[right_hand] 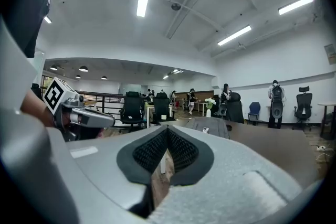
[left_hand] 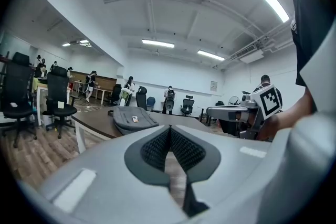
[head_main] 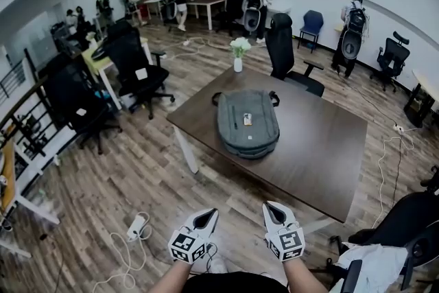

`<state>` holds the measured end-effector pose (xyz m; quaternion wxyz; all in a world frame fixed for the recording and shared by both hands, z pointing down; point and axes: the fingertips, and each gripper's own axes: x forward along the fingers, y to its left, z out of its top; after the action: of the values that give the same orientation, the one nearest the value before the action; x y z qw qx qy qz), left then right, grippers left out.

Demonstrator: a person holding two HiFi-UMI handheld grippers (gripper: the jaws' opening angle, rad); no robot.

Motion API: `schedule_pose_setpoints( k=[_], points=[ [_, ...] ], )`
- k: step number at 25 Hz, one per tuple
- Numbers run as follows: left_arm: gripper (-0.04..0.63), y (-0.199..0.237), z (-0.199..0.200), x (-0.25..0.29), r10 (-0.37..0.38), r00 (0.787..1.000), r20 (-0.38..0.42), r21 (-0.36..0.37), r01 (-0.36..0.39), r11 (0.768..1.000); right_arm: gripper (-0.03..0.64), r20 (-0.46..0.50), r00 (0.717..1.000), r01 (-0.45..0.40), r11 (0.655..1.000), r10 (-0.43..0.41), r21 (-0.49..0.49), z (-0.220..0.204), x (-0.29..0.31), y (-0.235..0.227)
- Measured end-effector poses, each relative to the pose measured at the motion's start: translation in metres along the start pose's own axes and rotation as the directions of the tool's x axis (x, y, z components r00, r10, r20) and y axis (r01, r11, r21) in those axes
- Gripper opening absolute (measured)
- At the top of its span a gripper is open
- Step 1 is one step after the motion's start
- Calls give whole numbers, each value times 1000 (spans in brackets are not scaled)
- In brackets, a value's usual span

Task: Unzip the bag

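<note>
A grey backpack [head_main: 247, 123] lies flat on the dark brown table [head_main: 322, 147], with a small tag on its front; it also shows in the left gripper view as the backpack [left_hand: 131, 118] and in the right gripper view as the backpack [right_hand: 210, 127]. My left gripper [head_main: 207, 214] and right gripper [head_main: 271, 206] are held side by side in front of the table's near edge, well short of the bag. Both are shut with nothing between their jaws. The left gripper [left_hand: 169, 128] and right gripper [right_hand: 167, 130] point roughly level toward the table.
A white vase with flowers [head_main: 239, 53] stands at the table's far edge. Black office chairs [head_main: 140, 72] surround the table, one [head_main: 285, 51] behind it. A power strip with cable [head_main: 136, 227] lies on the wooden floor at left. Several people stand at the back.
</note>
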<state>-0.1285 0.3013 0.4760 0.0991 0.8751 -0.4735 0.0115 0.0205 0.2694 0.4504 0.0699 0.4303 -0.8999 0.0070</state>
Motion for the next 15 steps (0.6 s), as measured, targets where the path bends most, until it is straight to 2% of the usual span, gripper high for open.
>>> schedule_pose_setpoints(
  k=[8, 15],
  points=[
    [17, 61, 2, -11, 5, 1000, 3, -11, -5, 1000, 3, -1, 999, 39, 999, -39, -8, 9, 40, 16],
    [17, 75, -13, 12, -32, 999, -32, -54, 30, 998, 3, -48, 997, 56, 998, -56, -8, -1, 64, 6]
  ],
)
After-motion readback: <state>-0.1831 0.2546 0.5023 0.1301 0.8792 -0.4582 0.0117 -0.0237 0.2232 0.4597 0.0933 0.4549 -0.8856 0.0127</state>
